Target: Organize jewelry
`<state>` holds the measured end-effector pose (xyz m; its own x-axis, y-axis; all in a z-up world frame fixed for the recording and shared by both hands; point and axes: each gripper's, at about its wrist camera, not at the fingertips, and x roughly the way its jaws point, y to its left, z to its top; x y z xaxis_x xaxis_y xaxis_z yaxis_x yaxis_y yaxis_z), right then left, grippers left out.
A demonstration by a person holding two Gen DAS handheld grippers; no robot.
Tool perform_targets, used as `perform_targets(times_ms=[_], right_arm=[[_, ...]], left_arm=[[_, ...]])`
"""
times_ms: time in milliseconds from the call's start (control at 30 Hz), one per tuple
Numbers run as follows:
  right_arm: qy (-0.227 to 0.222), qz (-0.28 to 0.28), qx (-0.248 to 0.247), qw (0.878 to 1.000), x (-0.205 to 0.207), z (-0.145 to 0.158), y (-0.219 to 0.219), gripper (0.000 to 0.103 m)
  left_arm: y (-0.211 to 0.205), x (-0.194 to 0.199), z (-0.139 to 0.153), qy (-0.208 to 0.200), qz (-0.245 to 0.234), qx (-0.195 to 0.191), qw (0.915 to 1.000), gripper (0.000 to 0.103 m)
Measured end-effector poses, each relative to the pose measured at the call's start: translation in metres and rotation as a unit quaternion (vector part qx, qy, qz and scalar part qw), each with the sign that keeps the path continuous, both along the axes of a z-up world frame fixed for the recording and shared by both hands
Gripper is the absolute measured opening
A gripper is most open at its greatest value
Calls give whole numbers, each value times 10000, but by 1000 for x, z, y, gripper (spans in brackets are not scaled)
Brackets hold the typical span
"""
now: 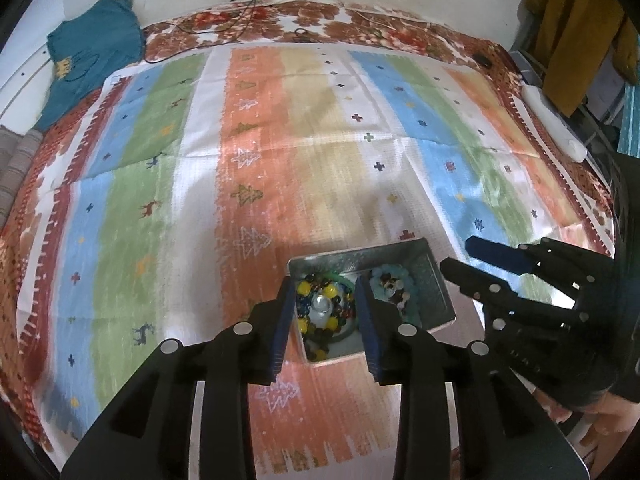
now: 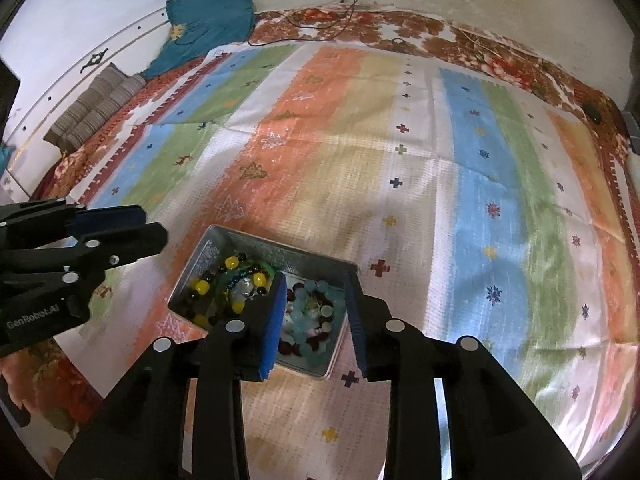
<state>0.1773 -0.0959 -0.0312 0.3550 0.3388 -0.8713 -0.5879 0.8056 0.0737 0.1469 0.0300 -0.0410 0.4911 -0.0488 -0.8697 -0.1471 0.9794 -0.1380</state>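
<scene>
A small metal tin [image 1: 426, 268] lies on the striped cloth with beaded jewelry in it. In its left half sits a bracelet of yellow and dark beads [image 1: 305, 289] around a clear piece. Its right half holds a pale blue bead bracelet [image 1: 390, 276]. My left gripper [image 1: 324, 282] hovers over the yellow-bead side, open, with nothing between its pads. In the right wrist view, my right gripper [image 2: 315, 278] stands open above the pale blue bracelet [image 2: 304, 316], gripping nothing. Each gripper shows in the other's view: the right gripper [image 1: 456, 252], the left gripper [image 2: 154, 224]. The tin [image 2: 280, 246] sits between them.
A striped cloth [image 1: 248, 184] with small tree and cross patterns covers a floral bedspread [image 1: 360, 24]. A teal garment [image 1: 92, 52] and striped cushions [image 2: 92, 108] lie at the far left. Cables [image 1: 240, 12] trail along the back, and a white object [image 1: 556, 120] lies at the right edge.
</scene>
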Motion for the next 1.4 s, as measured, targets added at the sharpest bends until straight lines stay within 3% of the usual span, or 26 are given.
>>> perform_targets(times_ms=[367, 633, 733, 933, 1067, 1200, 1400], right_arm=[[-175, 18, 54, 9998, -25, 10, -17, 49], [-377, 13, 207, 9991, -42, 20, -25, 62], [-390, 24, 281, 9988, -49, 23, -27, 62], [-533, 66, 301, 9981, -60, 28, -30, 69], [-542, 68, 414, 9976, -66, 31, -36, 73], [-614, 93, 478, 9969, -73, 33, -40, 78], [-769, 153, 618, 9950, -86, 40, -46, 85]], left_arm=[[-2, -38, 13, -243, -28, 147, 9996, 47], [-9, -56, 16, -372, -76, 228, 9990, 65], [-11, -62, 18, -418, -111, 200, 9989, 72], [-18, -74, 18, -467, -195, 241, 9984, 80], [-17, -83, 19, -540, -162, 68, 9984, 85], [-19, -93, 22, -714, -80, 219, 9972, 95], [-22, -104, 24, -853, 23, 275, 9960, 96]])
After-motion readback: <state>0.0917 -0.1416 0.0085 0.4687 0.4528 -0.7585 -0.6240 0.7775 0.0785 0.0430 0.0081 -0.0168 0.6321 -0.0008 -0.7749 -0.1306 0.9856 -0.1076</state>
